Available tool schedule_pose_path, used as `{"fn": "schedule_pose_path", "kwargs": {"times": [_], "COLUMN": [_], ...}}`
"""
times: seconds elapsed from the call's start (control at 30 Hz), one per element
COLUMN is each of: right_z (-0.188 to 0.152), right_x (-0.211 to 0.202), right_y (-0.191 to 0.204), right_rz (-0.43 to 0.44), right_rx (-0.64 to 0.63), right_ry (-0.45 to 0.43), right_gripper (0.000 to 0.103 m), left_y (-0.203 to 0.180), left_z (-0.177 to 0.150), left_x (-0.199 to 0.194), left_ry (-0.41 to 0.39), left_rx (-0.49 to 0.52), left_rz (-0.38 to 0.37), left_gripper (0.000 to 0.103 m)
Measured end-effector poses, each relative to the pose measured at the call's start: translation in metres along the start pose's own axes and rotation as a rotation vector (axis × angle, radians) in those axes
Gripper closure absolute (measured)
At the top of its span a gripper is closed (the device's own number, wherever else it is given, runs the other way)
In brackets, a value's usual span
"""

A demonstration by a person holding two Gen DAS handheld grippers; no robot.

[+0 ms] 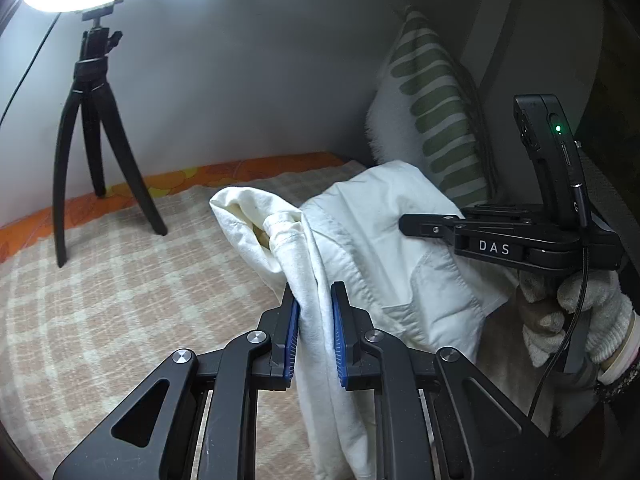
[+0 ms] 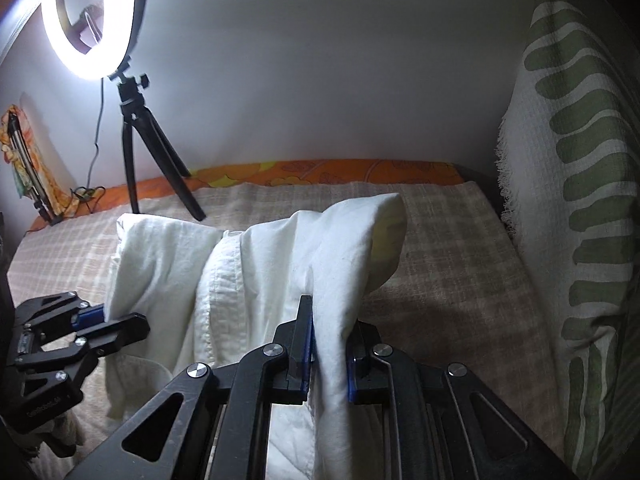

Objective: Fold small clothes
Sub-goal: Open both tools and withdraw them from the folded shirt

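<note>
A white shirt (image 1: pixel 384 240) hangs between both grippers above a checked blanket (image 1: pixel 120 280). My left gripper (image 1: pixel 316 320) is shut on a bunched fold of its cloth, which runs down between the blue pads (image 1: pixel 294 332). In the right wrist view the same white shirt (image 2: pixel 256 272) drapes across the middle, and my right gripper (image 2: pixel 330 344) is shut on another fold of it. The left gripper (image 2: pixel 94 322) also shows at that view's left edge, clamped on the shirt's side. The right gripper's body (image 1: pixel 500 244) appears in the left wrist view, held by a gloved hand (image 1: pixel 576 312).
A ring light on a black tripod (image 1: pixel 92 152) stands on the bed at the back left; the ring light (image 2: pixel 92 20) glows brightly. A white cushion with green stripes (image 2: pixel 572 208) leans against the wall on the right. An orange floral sheet (image 2: pixel 320 172) edges the blanket.
</note>
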State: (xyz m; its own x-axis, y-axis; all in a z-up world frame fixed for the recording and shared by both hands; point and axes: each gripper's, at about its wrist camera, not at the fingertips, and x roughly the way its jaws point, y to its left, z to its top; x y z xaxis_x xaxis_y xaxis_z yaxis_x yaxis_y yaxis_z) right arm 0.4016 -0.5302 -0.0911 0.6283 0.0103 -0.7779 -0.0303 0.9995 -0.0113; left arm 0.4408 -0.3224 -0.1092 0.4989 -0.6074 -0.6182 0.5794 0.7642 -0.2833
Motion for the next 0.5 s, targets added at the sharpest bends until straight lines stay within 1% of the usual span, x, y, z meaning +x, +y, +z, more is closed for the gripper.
{"fn": "schedule_pose_path", "kwargs": {"times": [0.1,0.2,0.23,0.27,0.3,0.37,0.4,0.43,0.47,0.5], "right_z": [-0.001,-0.003,-0.003,-0.003,-0.002,-0.003,-0.003,-0.003,-0.002,-0.003], "right_x": [0.012,0.022,0.025,0.03,0.033,0.037,0.036,0.035,0.033,0.03], "right_y": [-0.005,-0.006,-0.007,-0.008,-0.01,-0.013,-0.013,-0.015,-0.016,-0.016], "right_rz": [-0.026,-0.065,-0.086,-0.115,-0.144,-0.213,-0.223,-0.223,-0.224,-0.231], "right_rx": [0.005,0.001,0.004,0.009,0.013,0.014,0.016,0.024,0.03,0.032], "right_ry": [0.011,0.028,0.037,0.052,0.065,0.078,0.076,0.071,0.064,0.054], "right_gripper": [0.092,0.09,0.086,0.08,0.077,0.075,0.074,0.073,0.071,0.07], "left_y": [0.01,0.021,0.024,0.026,0.027,0.027,0.027,0.026,0.027,0.028], "left_z": [-0.001,-0.003,-0.003,-0.004,-0.004,-0.006,-0.009,-0.009,-0.009,-0.009], "left_x": [0.005,0.011,0.013,0.014,0.015,0.011,0.008,0.006,0.005,0.003], "left_ry": [0.028,0.073,0.085,0.09,0.092,0.089,0.085,0.08,0.072,0.062], "left_rx": [-0.006,-0.023,-0.027,-0.027,-0.027,-0.011,0.003,0.021,0.034,0.037], "left_rz": [0.032,0.072,0.088,0.102,0.113,0.152,0.168,0.194,0.221,0.252], "left_gripper": [0.089,0.089,0.086,0.084,0.083,0.077,0.075,0.068,0.057,0.052]}}
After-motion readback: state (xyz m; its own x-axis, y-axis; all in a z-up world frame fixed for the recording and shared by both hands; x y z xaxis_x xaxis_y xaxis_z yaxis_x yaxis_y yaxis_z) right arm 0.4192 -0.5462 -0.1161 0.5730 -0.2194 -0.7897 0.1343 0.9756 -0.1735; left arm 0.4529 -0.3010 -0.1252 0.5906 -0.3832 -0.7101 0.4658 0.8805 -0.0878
